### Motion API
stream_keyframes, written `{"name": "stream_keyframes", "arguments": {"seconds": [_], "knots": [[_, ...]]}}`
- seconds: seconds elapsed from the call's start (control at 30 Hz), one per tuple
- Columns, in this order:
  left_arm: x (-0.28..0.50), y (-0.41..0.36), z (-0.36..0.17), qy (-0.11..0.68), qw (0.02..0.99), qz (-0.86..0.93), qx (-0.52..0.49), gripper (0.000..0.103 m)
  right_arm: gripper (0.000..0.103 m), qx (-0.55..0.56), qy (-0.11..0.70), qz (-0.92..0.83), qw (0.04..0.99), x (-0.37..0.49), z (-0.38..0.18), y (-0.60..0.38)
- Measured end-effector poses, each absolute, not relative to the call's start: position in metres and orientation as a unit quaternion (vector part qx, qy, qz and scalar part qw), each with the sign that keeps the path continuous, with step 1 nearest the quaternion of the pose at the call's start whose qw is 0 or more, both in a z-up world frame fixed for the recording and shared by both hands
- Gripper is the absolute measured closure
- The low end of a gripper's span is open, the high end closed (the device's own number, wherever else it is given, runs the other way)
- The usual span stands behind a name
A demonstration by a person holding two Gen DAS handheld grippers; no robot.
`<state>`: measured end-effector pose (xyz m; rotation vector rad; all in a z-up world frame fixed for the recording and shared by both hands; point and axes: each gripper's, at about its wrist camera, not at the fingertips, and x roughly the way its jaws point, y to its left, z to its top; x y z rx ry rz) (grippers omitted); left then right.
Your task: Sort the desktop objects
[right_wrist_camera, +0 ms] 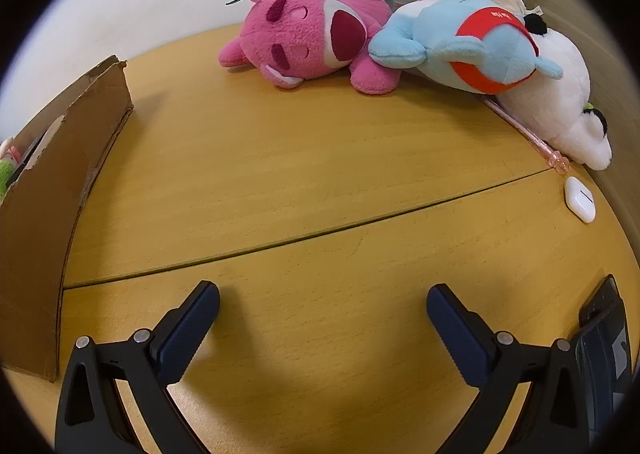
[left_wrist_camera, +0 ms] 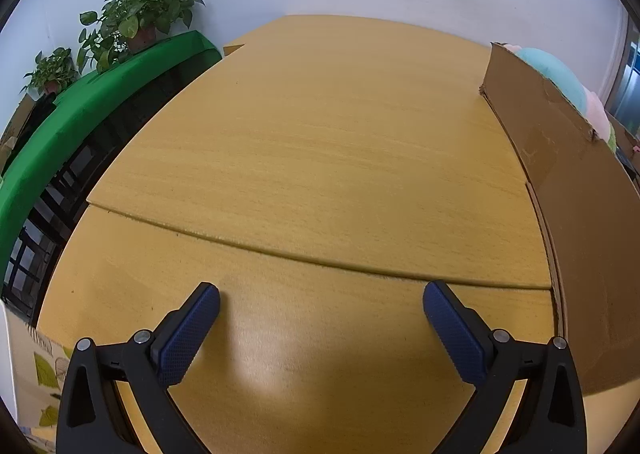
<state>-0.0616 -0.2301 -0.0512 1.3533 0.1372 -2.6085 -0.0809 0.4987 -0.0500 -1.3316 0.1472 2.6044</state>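
Currently we hold both tongs spread wide and empty, each tilted down over the wooden desk, a posture that suits scanning before a pick.

Left tongs: nothing lies between the fingers. Ahead we see only bare desk. A cardboard box stands to the right of the tongs, with soft toys showing above its rim; we judge it the collecting bin.

Right tongs: the same box stands to their left. Well ahead, at the far edge, lie a pink plush, a blue plush leaning on it, and a white plush to the right. A pink pen and a white earbud case lie ahead and right. A dark device sits just beside the right finger.

The toys are piled touching, so we expect the nearest free edge to give the cleanest grasp.
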Motion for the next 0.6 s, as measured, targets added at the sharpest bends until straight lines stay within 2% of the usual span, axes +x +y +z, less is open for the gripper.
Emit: {"name": "stream_keyframes", "arguments": {"seconds": [0.6], "knots": [[-0.059,-0.233,-0.054,0.047,0.101,-0.883,0.456,0.000,0.000,-0.450,0.068,0.880,0.138,-0.081,-0.048,0.513]]}}
